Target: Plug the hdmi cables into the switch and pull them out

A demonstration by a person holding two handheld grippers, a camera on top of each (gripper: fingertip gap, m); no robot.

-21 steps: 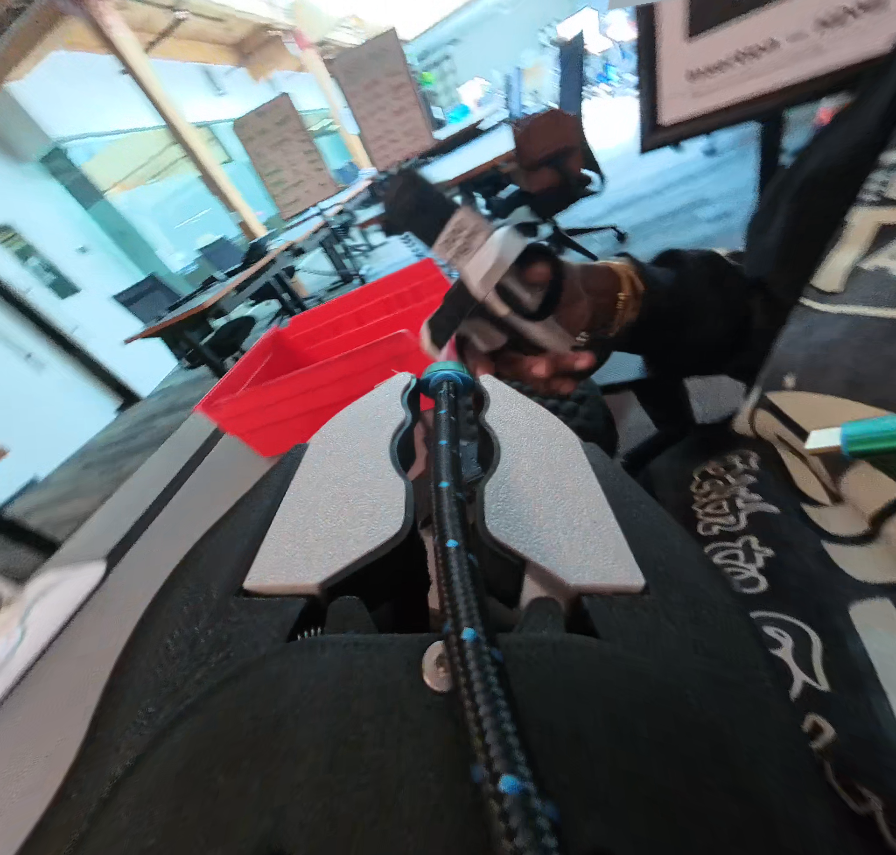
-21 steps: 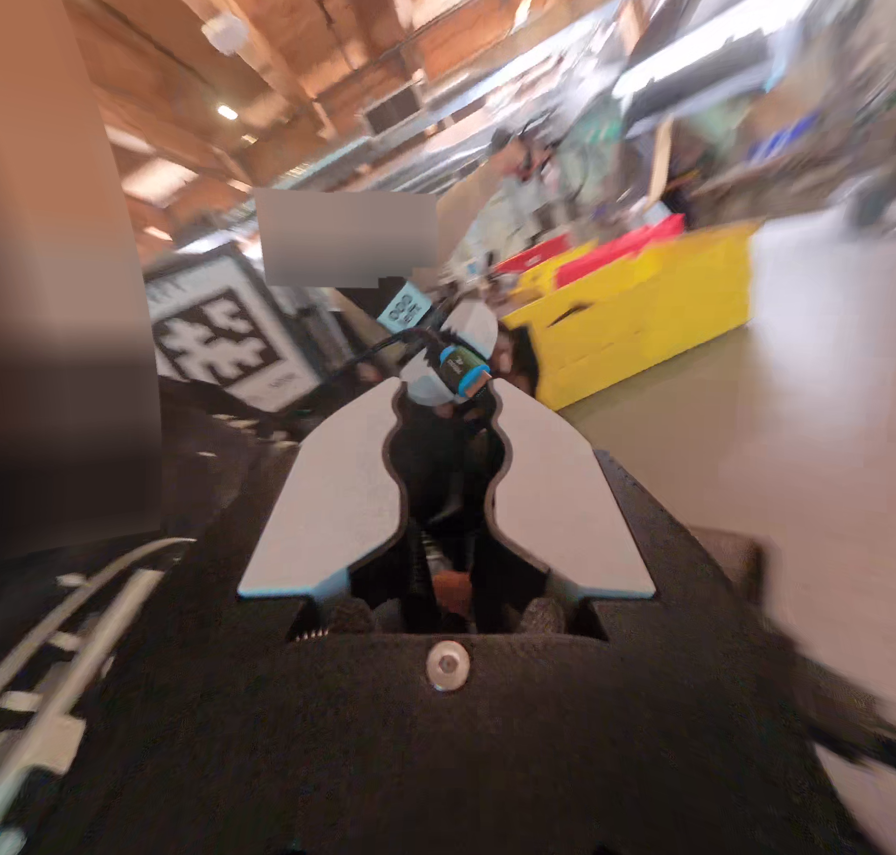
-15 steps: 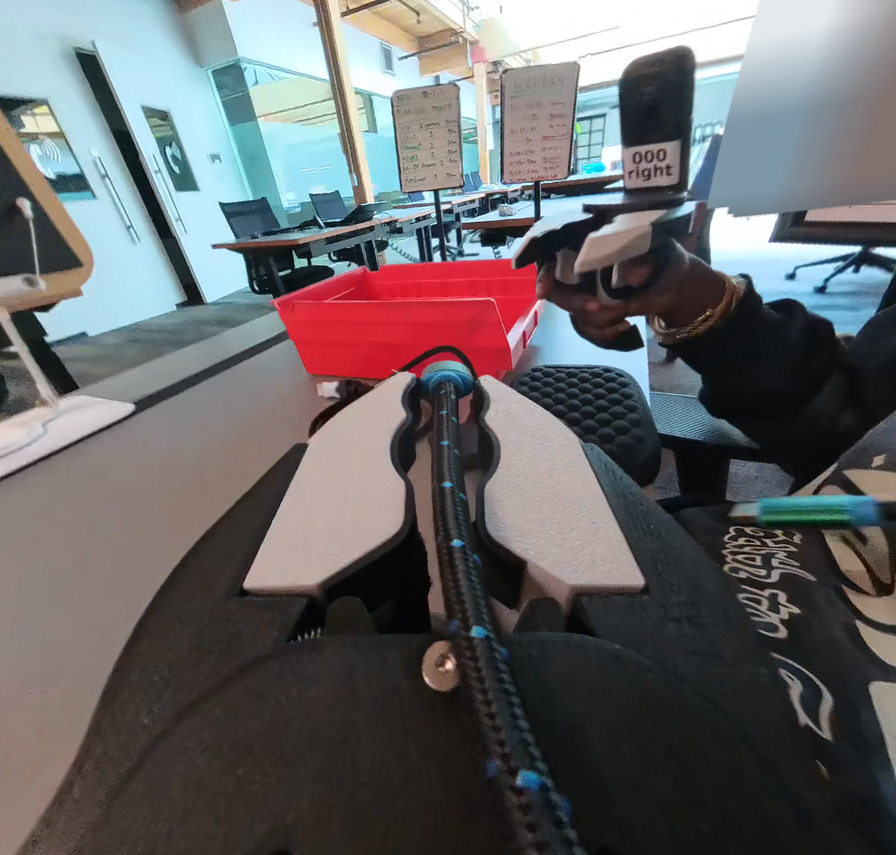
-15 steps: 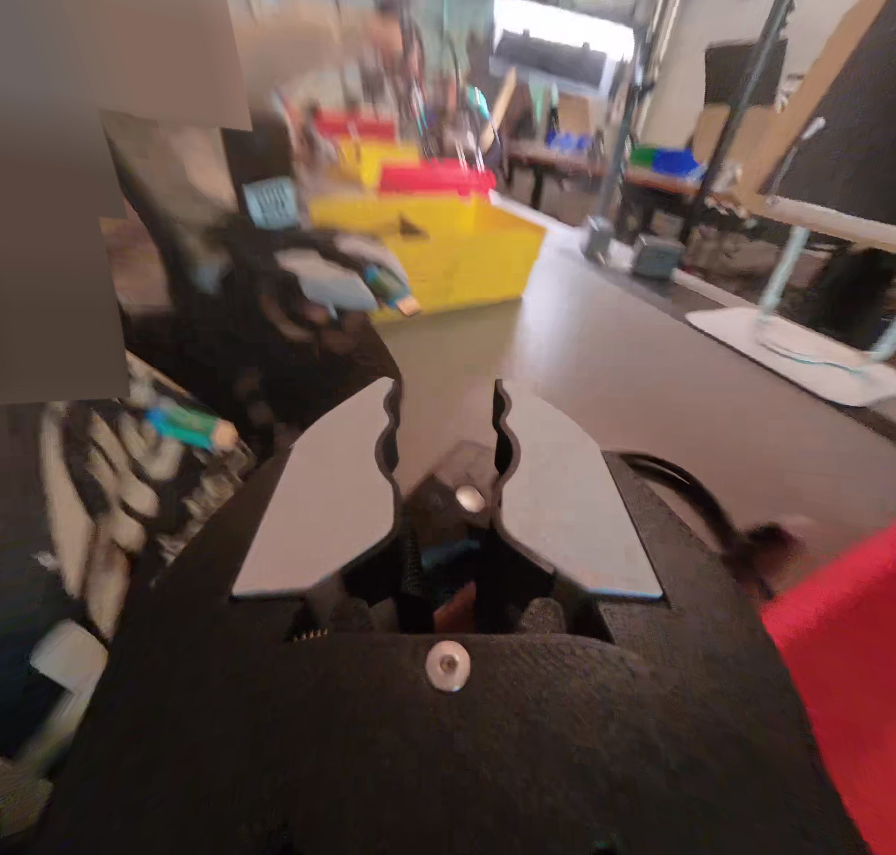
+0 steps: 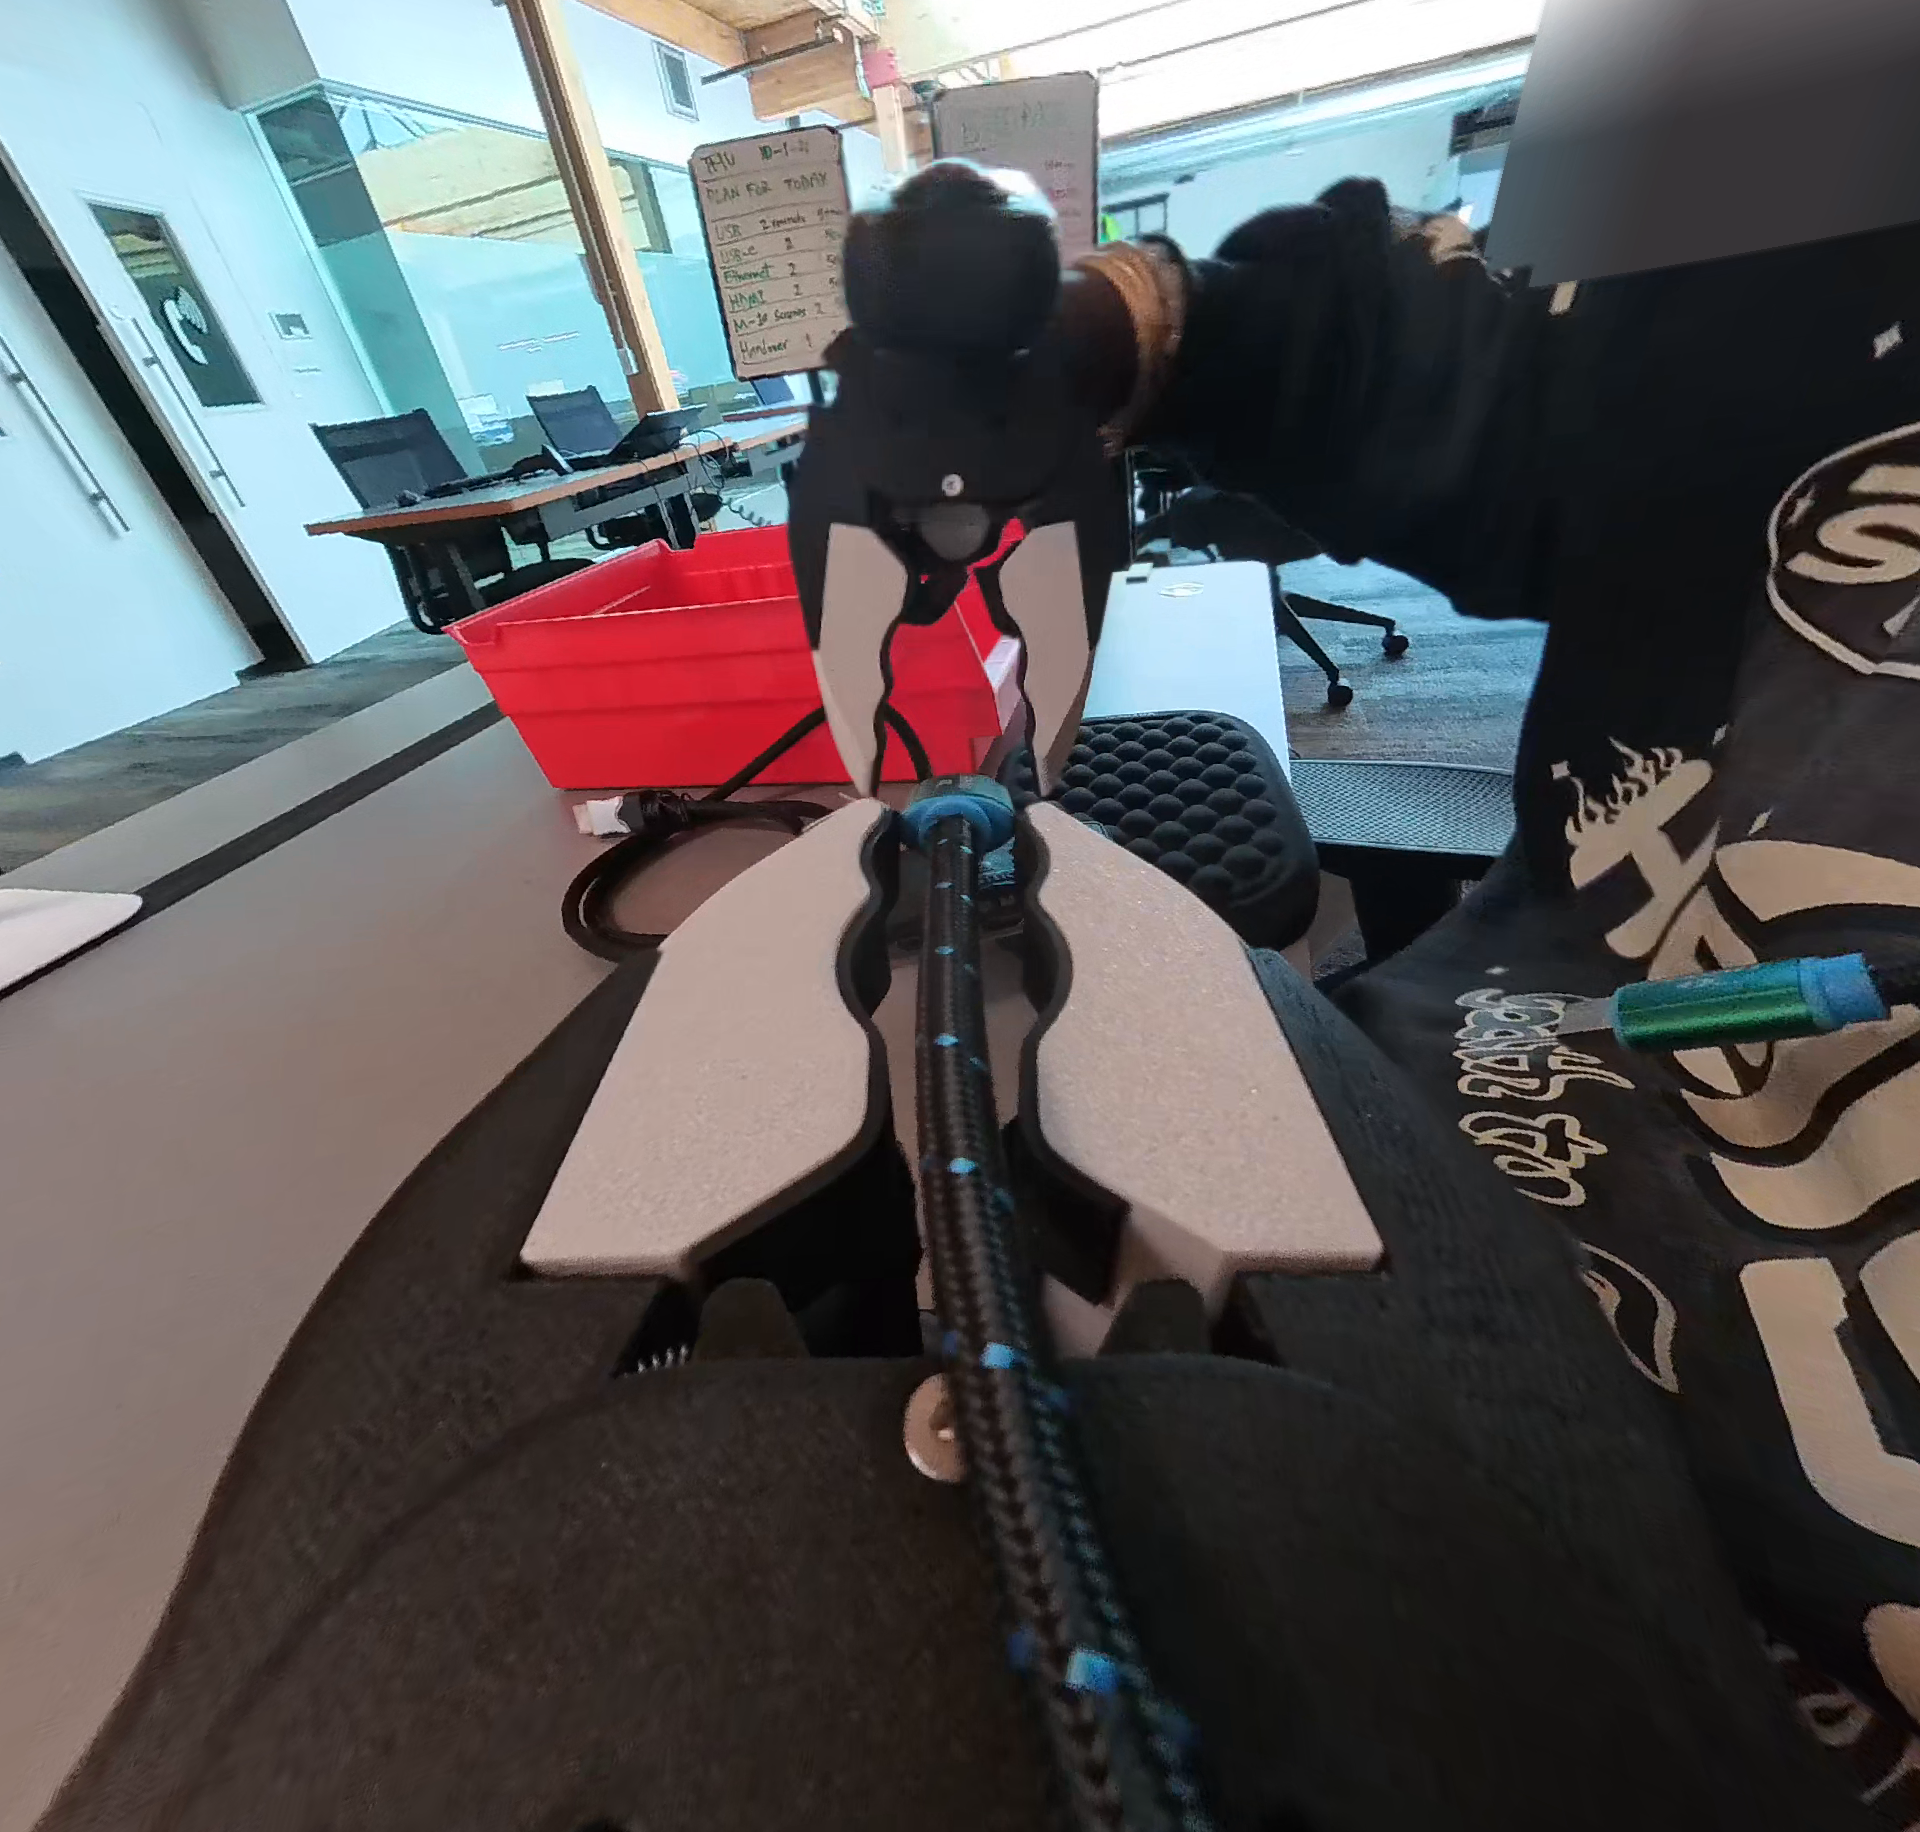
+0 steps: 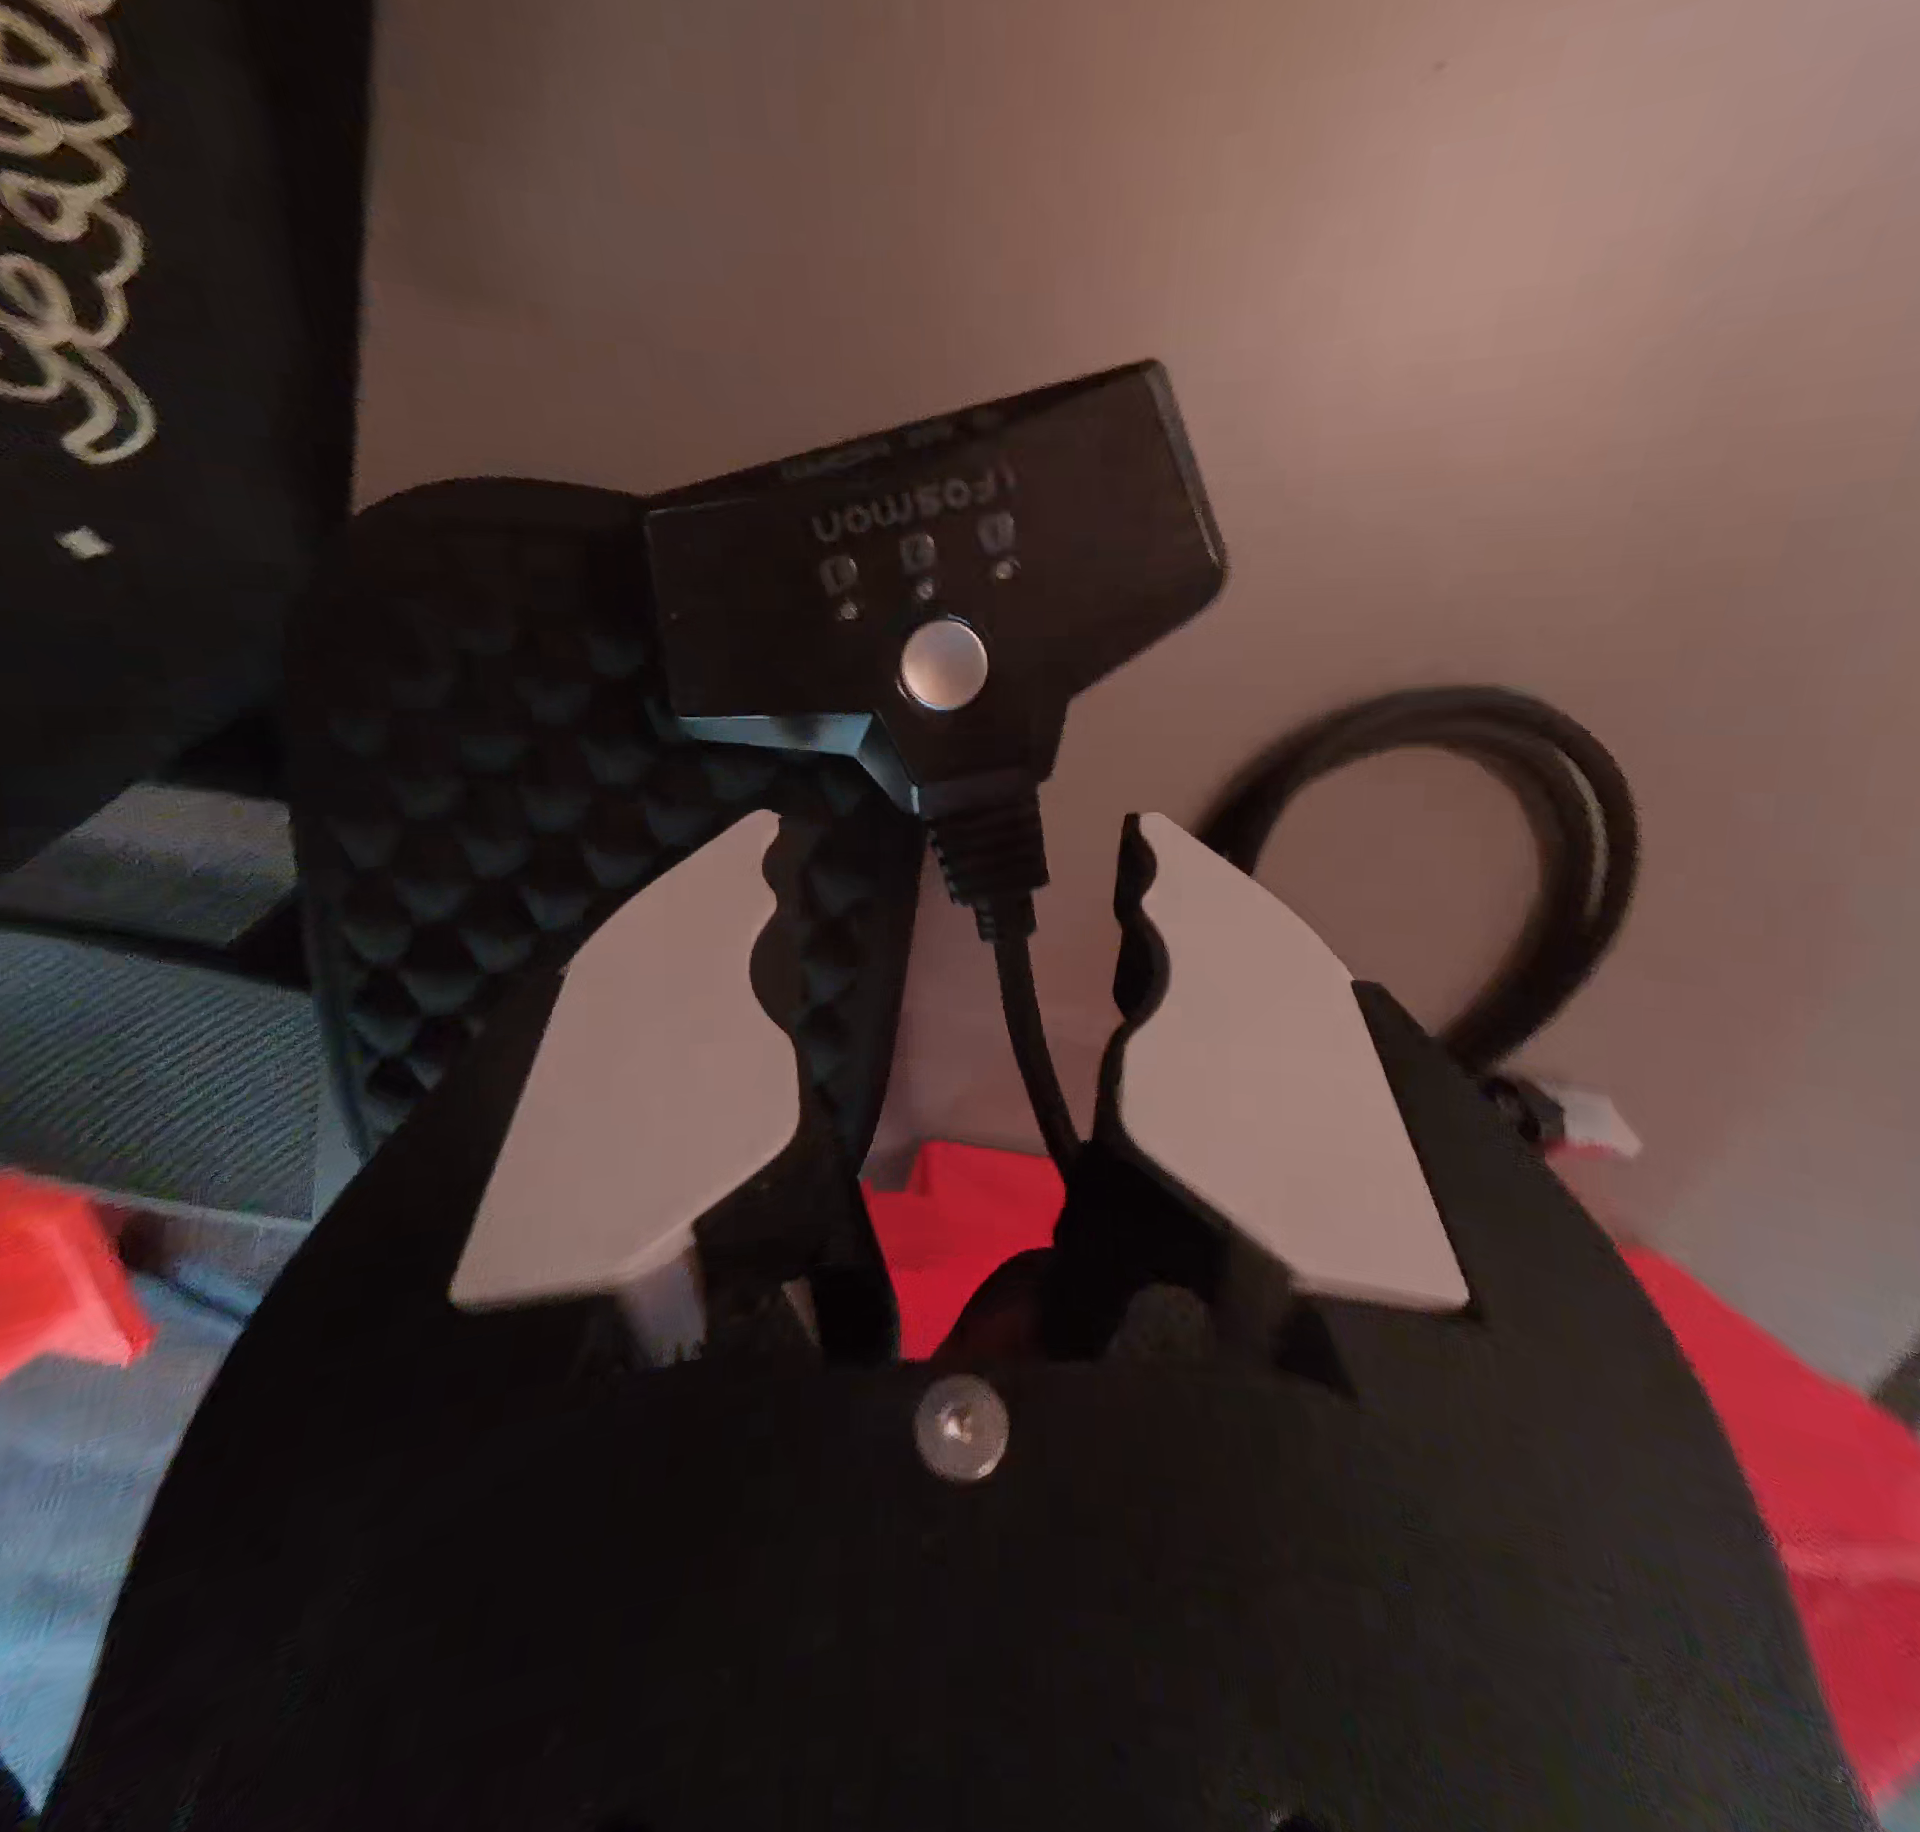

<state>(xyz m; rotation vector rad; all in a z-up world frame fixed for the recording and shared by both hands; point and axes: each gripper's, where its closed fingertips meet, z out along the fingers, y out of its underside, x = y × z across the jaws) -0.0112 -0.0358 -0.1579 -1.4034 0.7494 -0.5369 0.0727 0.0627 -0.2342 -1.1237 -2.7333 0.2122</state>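
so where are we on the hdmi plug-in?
Done: left gripper is shut on a braided hdmi cable. In hand: right gripper, open, is poised at the switch by its cord. Left: a second green plug hangs free; no plugging visible yet.

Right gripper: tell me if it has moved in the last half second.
Yes. In the left wrist view the right gripper has swung from above the red bin to in front of it, pointing down.

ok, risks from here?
1. Right gripper is open around only the switch's thin cable; closing there leaves the switch body free to swivel.
2. Switch hangs partly over the table edge and could tip off.
3. Left gripper holds the plug, its tip hidden, so alignment is uncertain.
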